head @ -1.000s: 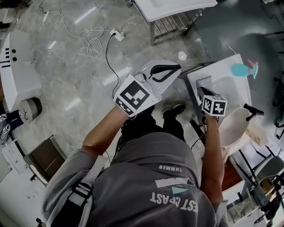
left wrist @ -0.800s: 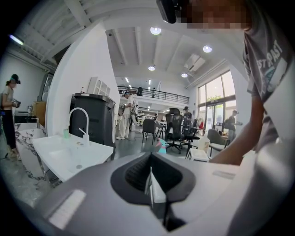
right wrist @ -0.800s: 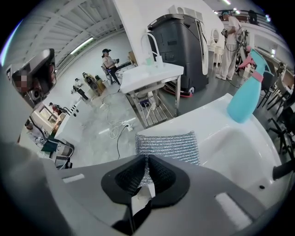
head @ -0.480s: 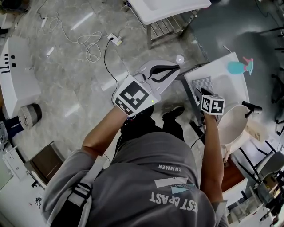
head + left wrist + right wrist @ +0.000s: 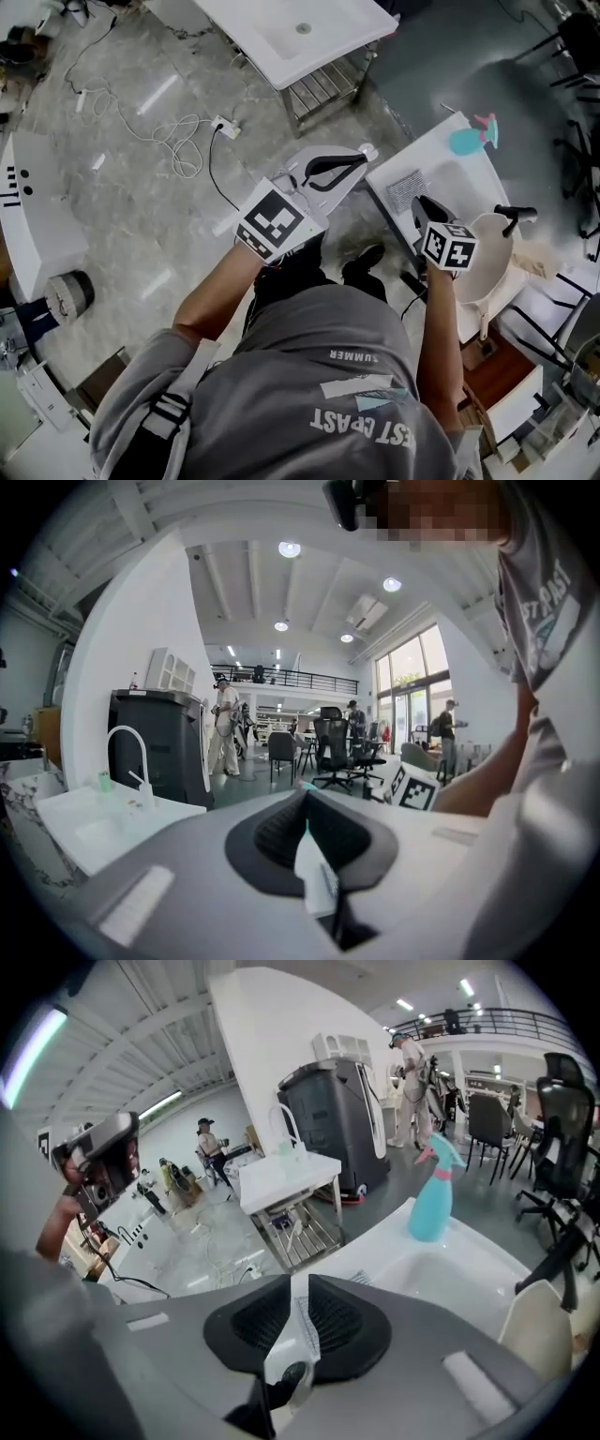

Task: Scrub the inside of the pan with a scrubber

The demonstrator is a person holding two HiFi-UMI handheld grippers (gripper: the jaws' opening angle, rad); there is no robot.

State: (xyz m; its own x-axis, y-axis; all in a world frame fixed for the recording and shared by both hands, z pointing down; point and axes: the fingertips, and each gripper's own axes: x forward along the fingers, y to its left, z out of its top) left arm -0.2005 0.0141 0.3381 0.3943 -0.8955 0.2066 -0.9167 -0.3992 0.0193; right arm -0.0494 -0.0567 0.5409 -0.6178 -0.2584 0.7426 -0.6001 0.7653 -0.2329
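Jaws of right tool closing, empty

The person's grey shirt — nearer the camera than the left claw — is showing "SUMMER" and "EST COAST", upside down.
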